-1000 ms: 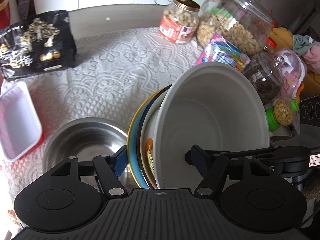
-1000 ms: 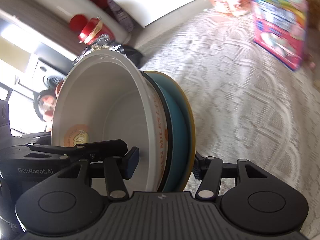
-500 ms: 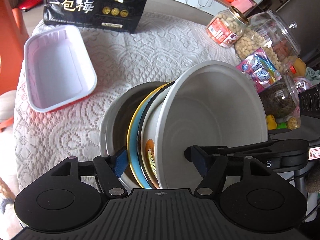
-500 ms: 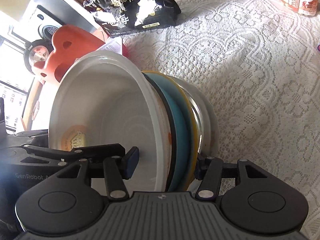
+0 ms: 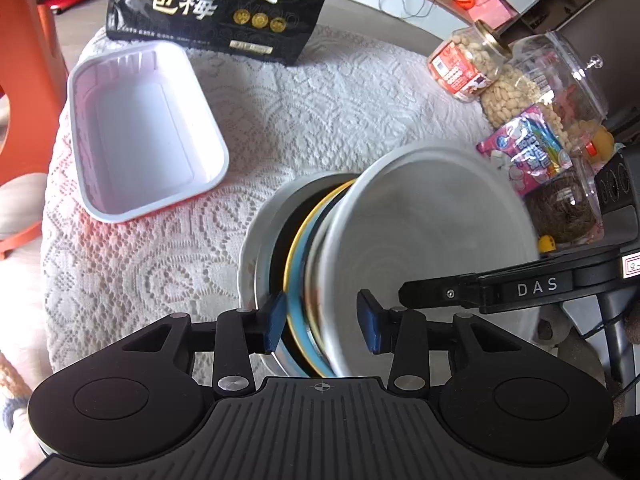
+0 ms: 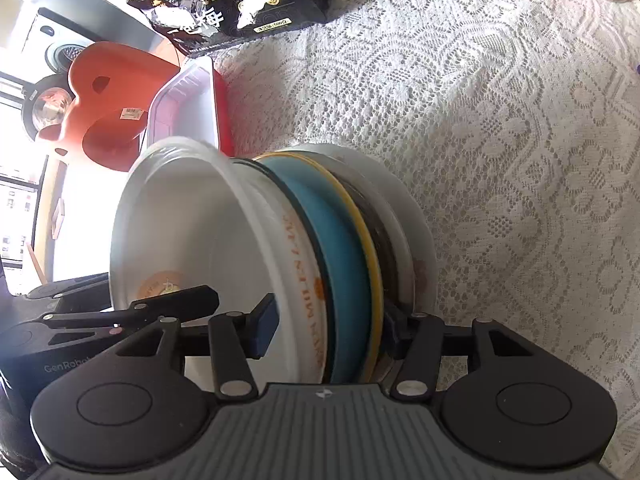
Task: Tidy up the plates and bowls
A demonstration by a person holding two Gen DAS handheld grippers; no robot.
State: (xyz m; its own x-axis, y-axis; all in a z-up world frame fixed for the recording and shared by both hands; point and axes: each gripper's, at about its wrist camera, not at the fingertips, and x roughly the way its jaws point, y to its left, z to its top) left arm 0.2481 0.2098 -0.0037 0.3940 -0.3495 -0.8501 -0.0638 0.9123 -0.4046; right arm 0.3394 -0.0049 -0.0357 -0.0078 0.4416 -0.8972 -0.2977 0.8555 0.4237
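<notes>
Left gripper [image 5: 322, 318] and right gripper [image 6: 328, 326], marked "DAS" and "GenRobot", each pinch the nested bowl stack [image 6: 320, 248], its openings sideways.

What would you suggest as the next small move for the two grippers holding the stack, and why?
Probably open both slowly and back off. The left gripper and right gripper each pinch the nested stack, which already sits in the steel bowl and white plate on the cloth.
</notes>
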